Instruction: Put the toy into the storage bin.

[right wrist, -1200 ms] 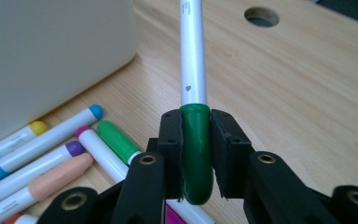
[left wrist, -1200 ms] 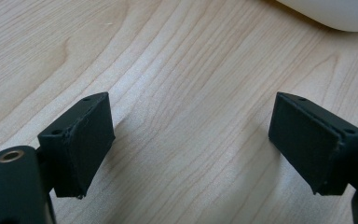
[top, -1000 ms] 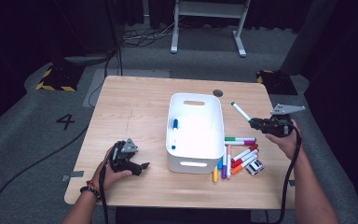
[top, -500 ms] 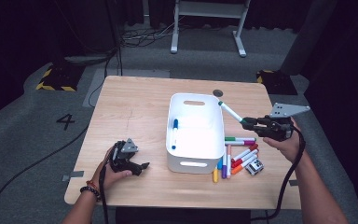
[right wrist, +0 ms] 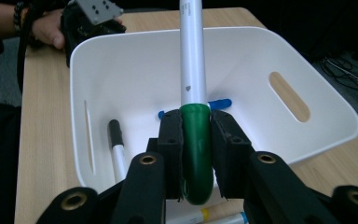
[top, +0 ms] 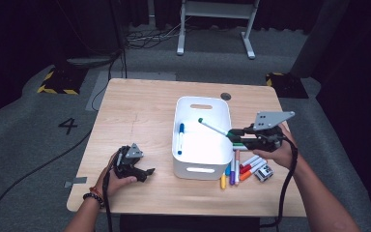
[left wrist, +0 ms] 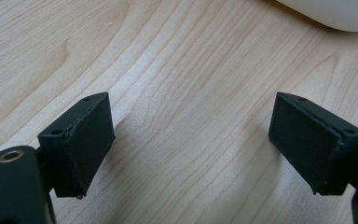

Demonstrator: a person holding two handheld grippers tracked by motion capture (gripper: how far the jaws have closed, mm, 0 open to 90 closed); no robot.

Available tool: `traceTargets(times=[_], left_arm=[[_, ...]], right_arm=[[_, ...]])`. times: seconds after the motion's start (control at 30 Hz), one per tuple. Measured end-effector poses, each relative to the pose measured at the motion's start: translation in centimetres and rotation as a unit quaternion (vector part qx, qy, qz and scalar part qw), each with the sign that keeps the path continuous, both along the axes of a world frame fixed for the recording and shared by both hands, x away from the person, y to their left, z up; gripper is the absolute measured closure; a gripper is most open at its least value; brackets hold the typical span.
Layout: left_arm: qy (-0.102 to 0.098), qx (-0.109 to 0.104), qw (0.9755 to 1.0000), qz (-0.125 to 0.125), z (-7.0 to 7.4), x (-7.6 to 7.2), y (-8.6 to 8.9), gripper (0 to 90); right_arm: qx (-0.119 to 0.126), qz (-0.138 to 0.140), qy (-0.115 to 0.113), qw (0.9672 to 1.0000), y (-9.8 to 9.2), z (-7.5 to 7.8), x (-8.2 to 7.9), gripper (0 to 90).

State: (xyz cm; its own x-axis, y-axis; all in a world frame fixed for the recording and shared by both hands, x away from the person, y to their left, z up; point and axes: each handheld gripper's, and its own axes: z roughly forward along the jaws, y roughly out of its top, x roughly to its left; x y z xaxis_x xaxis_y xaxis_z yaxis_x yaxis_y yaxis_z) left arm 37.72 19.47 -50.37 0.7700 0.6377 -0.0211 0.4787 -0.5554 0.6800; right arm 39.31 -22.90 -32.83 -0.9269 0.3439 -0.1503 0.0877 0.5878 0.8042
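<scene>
So right in front of us in the right gripper view, our right gripper (right wrist: 196,140) is clamped tight on the green marker (right wrist: 193,79), squeezing its green cap end while the white barrel sticks straight out ahead of the jaws. What's changed: a second ago that hand was out past the right side of the white bin (top: 191,166) with the marker hanging over bare table, and now we've swung it in and lifted a bit, so the far tip pokes out over the bin's open top. Just past and below the jaws there's already a blue marker (top: 180,137) lying on the bin floor, plus a black-capped one (right wrist: 117,148) closer to the near wall. The loose marker pile (top: 240,169) sits right under our right hand. Further off, our left gripper (top: 136,168) rests on the wood, jaws wide open with nothing between them, and it hasn't budged. Looks like we're basically ready to drop this one in.
</scene>
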Motion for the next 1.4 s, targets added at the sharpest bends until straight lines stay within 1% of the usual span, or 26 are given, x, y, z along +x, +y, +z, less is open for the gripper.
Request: traceTargets(times=[0.03,0.07,0.17,0.2,0.33,0.43,0.53,0.57,0.6,0.63,0.67,0.73,0.77,0.87,0.93,0.97,1.03,1.07,1.13,1.2,1.23,1.3,1.4], left_arm=[[0.000,0.000,1.0000,0.000,0.0,0.0,0.0,14.2],[0.000,0.000,1.0000,0.000,0.0,0.0,0.0,14.2],[0.000,0.000,1.0000,0.000,0.0,0.0,0.0,14.2],[0.000,0.000,1.0000,0.000,0.0,0.0,0.0,14.2],[0.000,0.000,1.0000,0.000,0.0,0.0,0.0,14.2],[0.000,0.000,1.0000,0.000,0.0,0.0,0.0,14.2],[0.000,0.000,1.0000,0.000,0.0,0.0,0.0,14.3],[0.000,0.000,1.0000,0.000,0.0,0.0,0.0,14.3],[0.000,0.000,1.0000,0.000,0.0,0.0,0.0,14.3],[0.000,0.000,1.0000,0.000,0.0,0.0,0.0,14.2],[0.000,0.000,1.0000,0.000,0.0,0.0,0.0,14.2],[0.000,0.000,1.0000,0.000,0.0,0.0,0.0,14.3],[0.000,0.000,1.0000,0.000,0.0,0.0,0.0,14.2],[0.000,0.000,1.0000,0.000,0.0,0.0,0.0,14.2],[0.000,0.000,1.0000,0.000,0.0,0.0,0.0,14.3],[0.000,0.000,1.0000,0.000,0.0,0.0,0.0,14.2],[0.000,0.000,1.0000,0.000,0.0,0.0,0.0,14.3],[0.000,0.000,1.0000,0.000,0.0,0.0,0.0,14.3],[0.000,0.000,1.0000,0.000,0.0,0.0,0.0,14.2],[0.000,0.000,1.0000,0.000,0.0,0.0,0.0,14.2],[0.000,0.000,1.0000,0.000,0.0,0.0,0.0,14.3],[0.000,0.000,1.0000,0.000,0.0,0.0,0.0,14.3],[0.000,0.000,1.0000,0.000,0.0,0.0,0.0,14.2]], right_arm=[[-0.016,0.014,0.001,0.9998,1.1,-0.2,-0.2,75.0],[-0.016,0.014,0.001,0.9998,1.1,-0.2,-0.2,75.0],[-0.038,0.030,0.008,0.9988,2.7,-0.7,-0.3,75.0],[-0.049,0.036,0.012,0.9981,3.2,-1.0,-0.2,75.0],[-0.077,0.053,0.020,0.9955,4.5,-1.5,0.0,75.0],[-0.097,0.063,0.034,0.9927,5.3,-1.8,0.3,75.0],[-0.120,0.071,0.044,0.9893,5.9,-2.3,0.3,75.0],[-0.133,0.074,0.053,0.9870,6.3,-2.7,0.3,75.0],[-0.138,0.074,0.056,0.9862,6.4,-2.9,0.2,74.9],[-0.138,0.074,0.056,0.9862,6.4,-2.9,0.2,74.9],[-0.143,0.077,0.057,0.9851,6.5,-3.0,0.2,74.9],[-0.152,0.078,0.065,0.9831,6.6,-3.2,0.1,74.9],[-0.164,0.079,0.071,0.9808,6.6,-3.2,0.1,74.9],[-0.170,0.077,0.075,0.9795,6.6,-3.2,0.1,74.9],[-0.185,0.074,0.082,0.9765,6.6,-3.3,0.2,74.9],[-0.186,0.070,0.087,0.9762,6.6,-3.4,0.2,74.9],[-0.196,0.070,0.090,0.9740,6.6,-3.6,0.3,74.9],[-0.196,0.070,0.090,0.9740,6.6,-3.6,0.3,74.9],[-0.205,0.074,0.086,0.9722,6.6,-3.7,0.3,74.9],[-0.208,0.072,0.089,0.9714,6.7,-3.7,0.3,74.9],[-0.212,0.074,0.089,0.9704,6.7,-3.7,0.3,74.9],[-0.213,0.074,0.091,0.9699,6.6,-3.6,0.2,74.9],[-0.212,0.072,0.091,0.9703,6.6,-3.6,0.2,74.8]])
